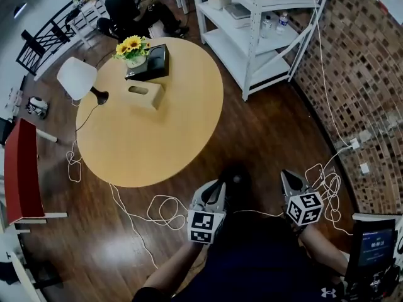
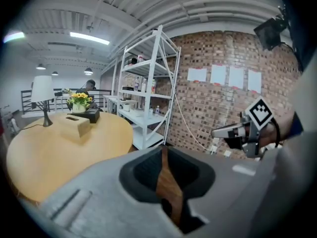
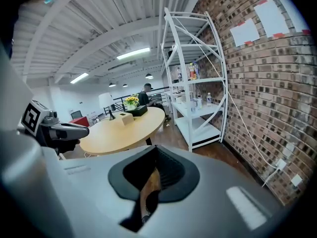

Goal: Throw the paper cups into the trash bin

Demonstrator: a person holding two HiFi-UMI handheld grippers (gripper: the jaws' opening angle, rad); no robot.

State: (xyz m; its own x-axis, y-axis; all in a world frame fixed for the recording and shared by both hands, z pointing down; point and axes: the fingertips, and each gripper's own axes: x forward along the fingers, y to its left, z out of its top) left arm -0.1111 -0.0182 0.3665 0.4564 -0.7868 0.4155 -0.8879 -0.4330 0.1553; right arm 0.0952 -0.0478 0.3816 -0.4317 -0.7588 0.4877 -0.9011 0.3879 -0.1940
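No paper cup and no trash bin shows in any view. In the head view both grippers hang low in front of the person, over the dark wooden floor near the round table's [image 1: 176, 137] front edge. My left gripper [image 1: 216, 186] has its jaws drawn close with a thin gap, and only floor shows through it [image 2: 166, 157]. My right gripper [image 1: 288, 176] is to its right, with the jaws together and nothing held [image 3: 153, 157]. Each gripper also appears in the other's view: the right gripper [image 2: 233, 131] and the left gripper [image 3: 74, 129].
On the table stand a tissue box [image 1: 143, 94], a black box [image 1: 151, 61], sunflowers [image 1: 132, 46] and a white lamp [image 1: 77, 77]. A white shelf rack [image 1: 252, 24] stands by the brick wall [image 1: 359, 74]. White cables [image 1: 160, 209] loop over the floor. A person [image 1: 129, 8] sits far back.
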